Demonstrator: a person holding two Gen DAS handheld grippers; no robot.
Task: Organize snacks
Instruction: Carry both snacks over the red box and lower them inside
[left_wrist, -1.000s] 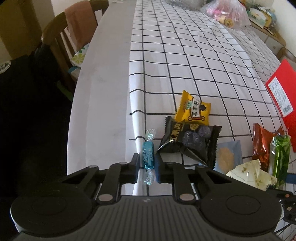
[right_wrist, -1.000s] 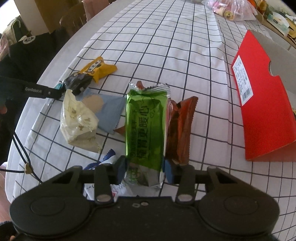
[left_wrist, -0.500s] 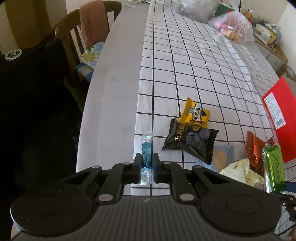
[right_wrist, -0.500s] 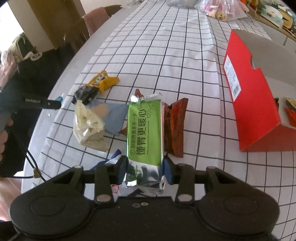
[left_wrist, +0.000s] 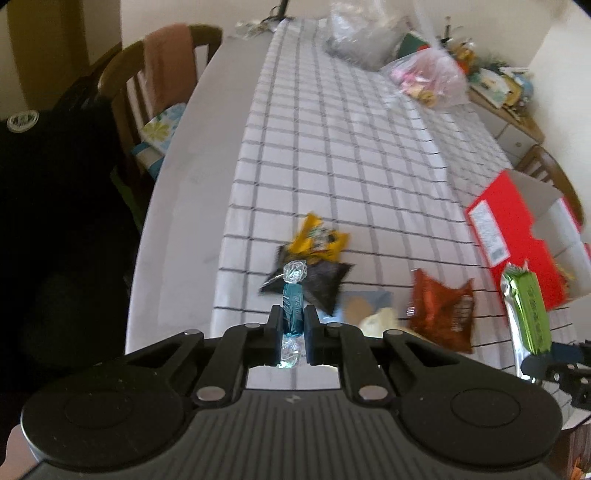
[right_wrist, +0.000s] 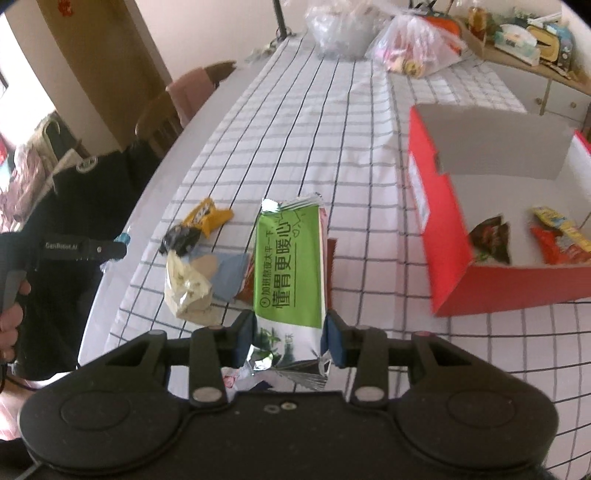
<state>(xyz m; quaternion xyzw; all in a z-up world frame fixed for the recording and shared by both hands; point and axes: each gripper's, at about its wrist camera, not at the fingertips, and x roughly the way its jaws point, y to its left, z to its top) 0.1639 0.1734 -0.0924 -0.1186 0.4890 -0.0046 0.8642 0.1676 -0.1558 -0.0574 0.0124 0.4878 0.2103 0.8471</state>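
Observation:
My left gripper (left_wrist: 293, 320) is shut on a blue twist-wrapped candy (left_wrist: 293, 302) and holds it above the table's near edge. My right gripper (right_wrist: 289, 330) is shut on a green snack packet (right_wrist: 290, 266), lifted above the table; the packet also shows in the left wrist view (left_wrist: 529, 308). An open red box (right_wrist: 443, 229) stands to the right with several snacks inside (right_wrist: 491, 238). On the checked cloth lie a yellow packet (left_wrist: 317, 236), a black packet (left_wrist: 317, 282), an orange-brown packet (left_wrist: 441, 310), a blue packet (right_wrist: 231, 273) and a cream packet (right_wrist: 186, 288).
Plastic bags of goods (right_wrist: 413, 48) sit at the table's far end. A wooden chair with a cloth (left_wrist: 162, 70) stands at the left side. A shelf with clutter (right_wrist: 524, 33) is at the far right. The left gripper's handle (right_wrist: 74, 249) shows at the left.
Both grippers have risen from the table with their snacks. The candy and the green packet are now off the cloth, and the open red box has come into fuller view.

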